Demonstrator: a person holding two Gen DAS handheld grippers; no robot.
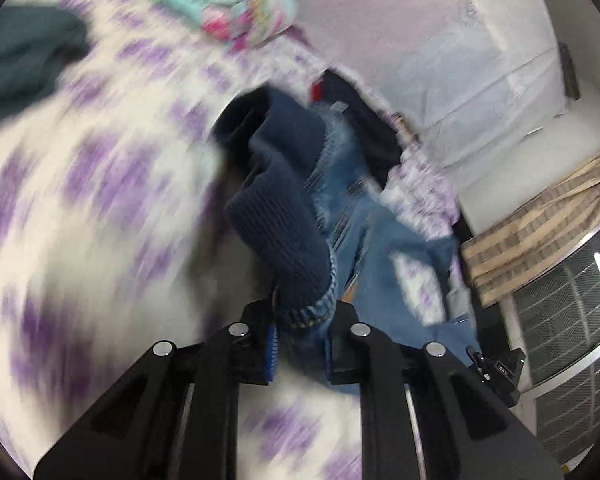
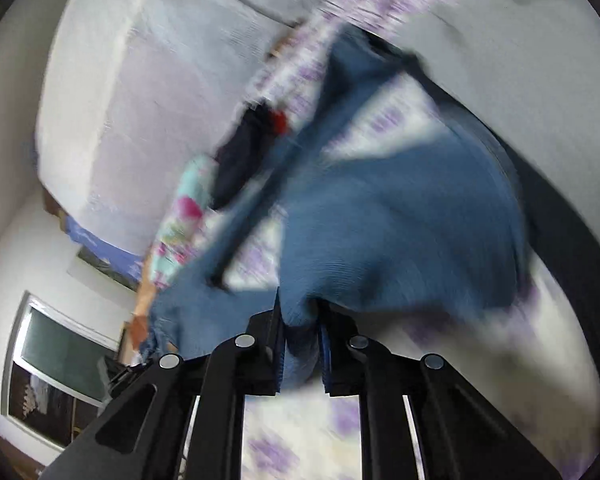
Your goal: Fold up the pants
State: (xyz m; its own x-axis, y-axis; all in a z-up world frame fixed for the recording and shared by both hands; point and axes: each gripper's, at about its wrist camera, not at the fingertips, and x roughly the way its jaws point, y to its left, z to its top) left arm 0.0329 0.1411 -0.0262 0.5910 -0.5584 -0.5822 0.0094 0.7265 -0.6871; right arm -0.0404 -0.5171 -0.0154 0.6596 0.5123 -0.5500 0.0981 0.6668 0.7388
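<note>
The blue denim pants (image 1: 352, 208) hang lifted over a white bedspread with purple flowers (image 1: 100, 200). Their dark blue ribbed band (image 1: 284, 216) runs down into my left gripper (image 1: 302, 320), which is shut on it. In the right wrist view a broad fold of the same pants (image 2: 400, 208) rises from my right gripper (image 2: 302, 320), whose pads press on the denim. A strip of the pants stretches away to the upper left over the bedspread (image 2: 292, 440). Both views are blurred by motion.
A teal garment (image 1: 24, 60) and a mint-and-pink cloth (image 1: 228, 0) lie at the far side of the bed. A dark navy garment with a red patch (image 1: 364, 120) lies behind the pants. A woven basket (image 1: 540, 232) stands at the right, by the wall. A window (image 2: 60, 352) shows at the lower left.
</note>
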